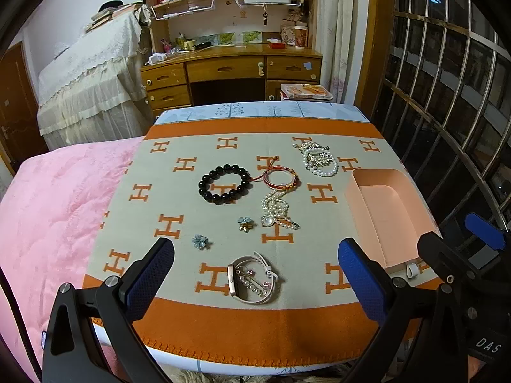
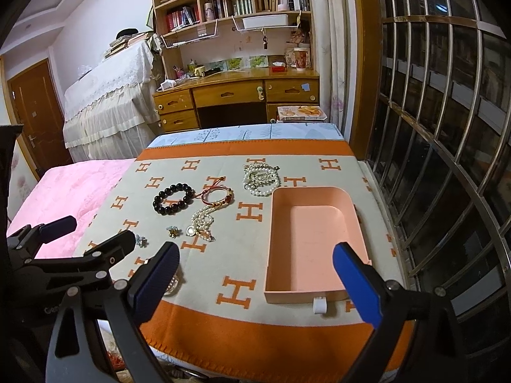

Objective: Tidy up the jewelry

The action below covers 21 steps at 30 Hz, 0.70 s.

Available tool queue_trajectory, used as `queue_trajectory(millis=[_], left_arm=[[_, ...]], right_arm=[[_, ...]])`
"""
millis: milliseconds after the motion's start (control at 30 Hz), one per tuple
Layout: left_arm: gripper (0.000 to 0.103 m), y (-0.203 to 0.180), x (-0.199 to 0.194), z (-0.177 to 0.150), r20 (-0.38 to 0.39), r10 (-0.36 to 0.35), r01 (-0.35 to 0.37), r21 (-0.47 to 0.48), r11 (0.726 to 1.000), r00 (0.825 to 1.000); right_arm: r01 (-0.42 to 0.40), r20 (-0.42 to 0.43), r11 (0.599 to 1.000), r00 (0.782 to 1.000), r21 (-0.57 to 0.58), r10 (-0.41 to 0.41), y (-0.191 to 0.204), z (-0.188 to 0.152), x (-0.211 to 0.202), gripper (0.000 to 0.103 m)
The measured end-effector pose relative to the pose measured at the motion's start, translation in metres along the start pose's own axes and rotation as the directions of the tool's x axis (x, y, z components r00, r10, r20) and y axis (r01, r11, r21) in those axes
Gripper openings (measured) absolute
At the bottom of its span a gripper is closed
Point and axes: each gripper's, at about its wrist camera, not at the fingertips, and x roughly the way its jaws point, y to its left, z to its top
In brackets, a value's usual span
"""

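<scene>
Orange letters and an orange border marked the blanket (image 1: 204,328) that covered the bed, and all the jewelry lay on it. A black bead bracelet (image 1: 224,184) lay near the middle of the blanket, and a red cord bangle (image 1: 282,177) lay just beside it, toward the window edge. Below the bangle, a pearl necklace (image 1: 277,210) with a round pendant was bunched together. A heap of pearl bracelets (image 1: 317,159) lay nearer the far edge of the blanket. Two small flower earrings lay apart from each other: a gold and blue one (image 1: 246,224) and a pale blue one (image 1: 201,242). A watch (image 1: 254,279) with a coiled white strap lay close to the near edge, with small sparkling pieces inside its loop. A pink box (image 2: 311,239), open at the top and with nothing in it, stood on the blanket at the window edge, and a small white tab hung on its near wall.

The left gripper (image 1: 255,276) hovered above the near edge over the watch, its blue-padded fingers (image 1: 150,279) spread wide and grasping nothing. The right gripper (image 2: 255,276) was over the near edge too, in front of the box, and its fingers (image 2: 357,287) were also released and apart. In the right wrist view the left gripper appeared at the pink bedcover (image 2: 64,188) side.
</scene>
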Motion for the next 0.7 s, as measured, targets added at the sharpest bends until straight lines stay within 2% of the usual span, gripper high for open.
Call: queue_trajectory(millis=[300,467,633,700], left_arm=[[0.101,0.005,0.008,0.013,0.012,-0.023,0.023,0.004,1.000,1.000],[0.102,0.012,0.019,0.031,-0.007,-0.070,0.070,-0.007,0.998,0.998],[0.102,0.020,0.028,0.062,0.046,-0.007,0.006,0.023,1.000,0.999],[0.102,0.025,0.031,0.078,0.054,-0.004,0.003,0.022,1.000,0.999]], right_arm=[[-0.012,-0.040,1.000,0.999,-0.024,0.011,0.000,0.018,0.015,0.097],[-0.019,-0.065,0.999,0.998,-0.044,0.016,-0.002,0.038,0.028,0.097],[-0.027,-0.107,0.996,0.994,-0.083,0.018,0.000,0.068,0.046,0.096],[-0.026,-0.116,0.995,0.993,-0.095,0.015,0.000,0.085,0.055,0.096]])
